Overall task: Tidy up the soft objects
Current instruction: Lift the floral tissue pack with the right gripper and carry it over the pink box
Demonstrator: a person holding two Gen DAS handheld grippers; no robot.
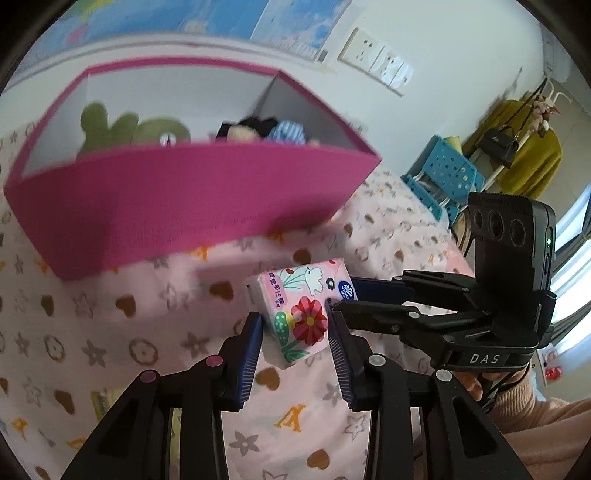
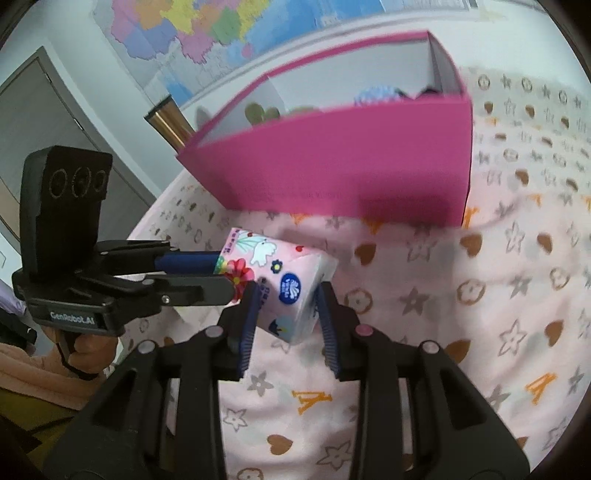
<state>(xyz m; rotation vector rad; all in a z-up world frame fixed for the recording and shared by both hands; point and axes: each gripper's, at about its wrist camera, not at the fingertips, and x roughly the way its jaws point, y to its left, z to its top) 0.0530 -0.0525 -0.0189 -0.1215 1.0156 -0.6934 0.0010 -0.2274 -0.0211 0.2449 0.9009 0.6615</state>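
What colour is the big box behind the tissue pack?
The big cardboard box is bright pink outside, white inside; right wrist view shows it best.

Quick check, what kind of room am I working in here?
Probably a bedroom: a soft pink patterned bedspread under the work, clothes and a bag on a garment rack, and a map poster on the wall.

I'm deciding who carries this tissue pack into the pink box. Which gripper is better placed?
Neither clearly: the left gripper and right gripper each clamp one end of the tissue pack, lifted off the bedspread before the pink box. Probably both together.
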